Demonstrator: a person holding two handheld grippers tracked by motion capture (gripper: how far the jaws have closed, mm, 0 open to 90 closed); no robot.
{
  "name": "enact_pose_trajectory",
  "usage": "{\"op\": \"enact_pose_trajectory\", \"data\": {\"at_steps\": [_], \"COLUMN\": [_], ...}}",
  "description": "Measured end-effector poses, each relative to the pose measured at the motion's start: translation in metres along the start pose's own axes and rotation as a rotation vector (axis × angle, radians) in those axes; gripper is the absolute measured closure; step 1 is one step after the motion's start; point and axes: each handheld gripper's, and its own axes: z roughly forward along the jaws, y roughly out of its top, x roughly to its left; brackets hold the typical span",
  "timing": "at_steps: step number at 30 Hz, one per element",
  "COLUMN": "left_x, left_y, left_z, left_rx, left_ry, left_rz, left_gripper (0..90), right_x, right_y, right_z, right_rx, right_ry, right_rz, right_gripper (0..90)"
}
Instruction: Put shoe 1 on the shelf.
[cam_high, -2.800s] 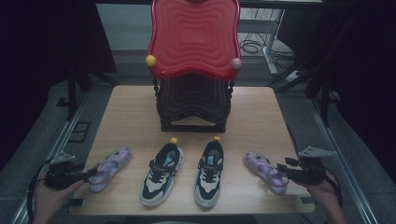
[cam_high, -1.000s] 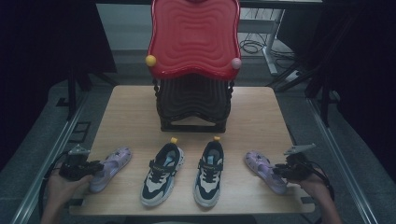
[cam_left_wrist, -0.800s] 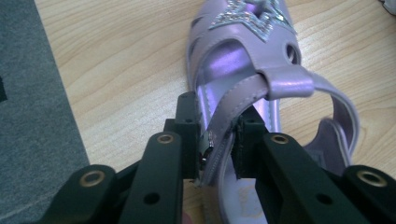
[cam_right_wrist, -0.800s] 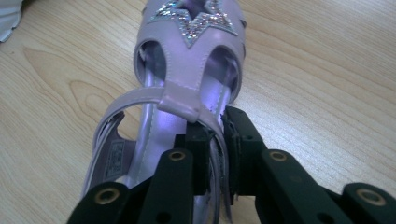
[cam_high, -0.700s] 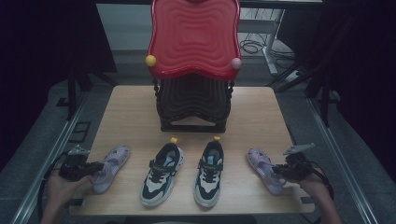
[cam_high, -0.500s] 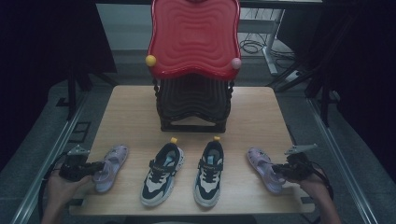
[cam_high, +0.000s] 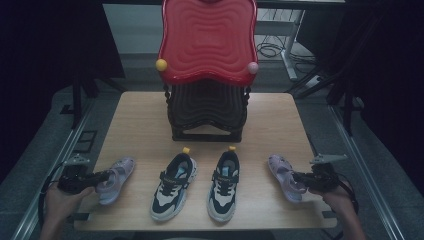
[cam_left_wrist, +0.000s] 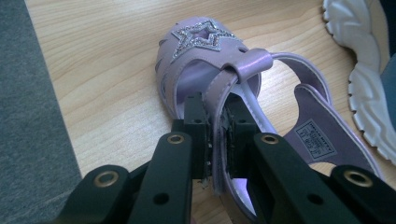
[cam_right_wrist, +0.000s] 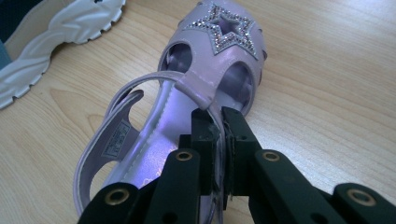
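- Sandals, a lilac pair with glitter stars on the toes, lie at the two outer ends of the table's (cam_high: 150, 125) near edge: the left sandal (cam_high: 116, 177) by the left corner, the right sandal (cam_high: 282, 175) by the right corner, with two sneakers (cam_high: 172, 185) between them.
- Left gripper (cam_left_wrist: 215, 140) comes at its sandal from the outer side; its jaws have just been closing and now pinch the side strap (cam_left_wrist: 219, 107) where it rises to the crossbar.
- Right gripper (cam_right_wrist: 219, 135) mirrors this, jaws just closed on the outer strap (cam_right_wrist: 210, 109) of its sandal.
- Each hand is beside its own sandal, so neither needs to cross over.
- Both sandals run lengthwise away from the person, toes toward the black rack with the red lid (cam_high: 207, 40); in the high view the left one leans its toe slightly right, the right one slightly left.
- Judging by this, the coming lift would carry each forward toward the rack, well apart from both.
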Motion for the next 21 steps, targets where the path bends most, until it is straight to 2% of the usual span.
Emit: {"op": "enact_pose_trajectory", "data": {"at_steps": [5,11,17,21], "left_x": [-0.001,-0.003,-0.004,-0.005], "left_y": [0.002,0.007,0.012,0.015], "left_z": [-0.002,-0.009,-0.014,-0.019], "left_rx": [-0.021,-0.074,-0.117,-0.163], "left_ry": [-0.016,-0.057,-0.074,-0.102], "left_rz": [0.002,-0.008,-0.016,-0.038], "left_gripper": [81.9,81.9,81.9,81.9], "right_x": [0.0,-0.001,-0.002,0.0], "right_y": [0.0,0.0,0.0,0.002], "right_z": [-0.004,-0.009,-0.013,-0.016], "right_rx": [-0.026,-0.097,-0.145,-0.18], "right_ry": [0.0,0.002,0.008,0.017], "right_rz": [0.001,0.01,0.021,0.032], "right_gripper": [84.9,84.8,84.8,84.7]}}
